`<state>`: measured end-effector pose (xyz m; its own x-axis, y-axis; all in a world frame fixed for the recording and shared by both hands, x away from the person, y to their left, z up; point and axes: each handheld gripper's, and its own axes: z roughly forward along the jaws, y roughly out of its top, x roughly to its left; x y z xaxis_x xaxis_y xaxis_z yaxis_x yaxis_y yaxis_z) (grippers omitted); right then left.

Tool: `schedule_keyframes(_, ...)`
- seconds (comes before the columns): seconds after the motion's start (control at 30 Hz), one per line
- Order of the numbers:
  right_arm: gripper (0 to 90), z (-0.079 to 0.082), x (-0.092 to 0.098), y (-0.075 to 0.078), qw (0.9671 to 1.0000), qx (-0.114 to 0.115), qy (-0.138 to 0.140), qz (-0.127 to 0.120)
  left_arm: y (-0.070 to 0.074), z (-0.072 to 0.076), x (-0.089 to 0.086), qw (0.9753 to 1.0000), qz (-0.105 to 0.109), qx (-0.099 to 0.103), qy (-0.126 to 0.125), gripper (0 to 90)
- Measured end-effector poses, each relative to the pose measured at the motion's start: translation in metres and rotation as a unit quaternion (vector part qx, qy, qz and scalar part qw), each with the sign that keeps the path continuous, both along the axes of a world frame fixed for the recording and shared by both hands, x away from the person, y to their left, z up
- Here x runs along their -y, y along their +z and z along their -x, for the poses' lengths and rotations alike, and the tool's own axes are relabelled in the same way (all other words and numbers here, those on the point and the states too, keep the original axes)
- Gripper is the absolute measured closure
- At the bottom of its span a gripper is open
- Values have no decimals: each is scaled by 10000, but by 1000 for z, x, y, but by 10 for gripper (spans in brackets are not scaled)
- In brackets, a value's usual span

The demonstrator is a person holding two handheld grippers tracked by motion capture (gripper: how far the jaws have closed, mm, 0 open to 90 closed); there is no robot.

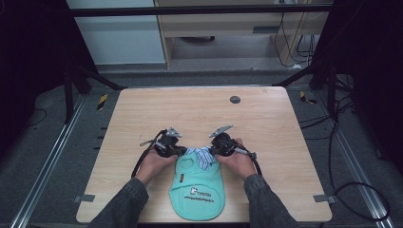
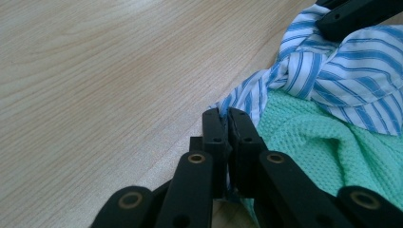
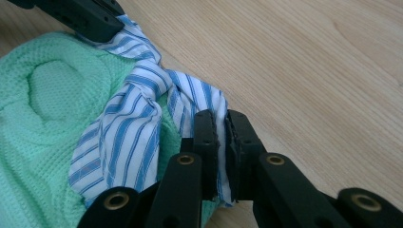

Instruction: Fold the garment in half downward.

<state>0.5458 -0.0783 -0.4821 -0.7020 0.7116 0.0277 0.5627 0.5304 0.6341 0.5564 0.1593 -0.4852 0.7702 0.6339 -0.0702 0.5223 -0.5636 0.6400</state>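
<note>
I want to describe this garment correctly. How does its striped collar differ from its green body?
The striped collar is smooth white cloth with blue stripes; the green body is plain mint waffle knit. The collar is bunched and clamped by the left hand-held gripper and the right hand-held gripper; the body lies loose. Both rest on the table.

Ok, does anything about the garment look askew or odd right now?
The striped collar of the green garment is bunched and twisted rather than flat, pinched at each side by the left gripper and right gripper. Nothing looks damaged.
</note>
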Motion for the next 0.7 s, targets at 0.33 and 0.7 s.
schedule_keyframes(0.33, 837, 6, 4, 19, 9997, 175, 161, -29, 14, 3, -1, 9998, 96, 142, -88, 875)
schedule_keyframes(0.7, 836, 13, 6, 30, 9991, 270, 327, 46, 26, 6, 0, 9995, 37, 252, -201, 875)
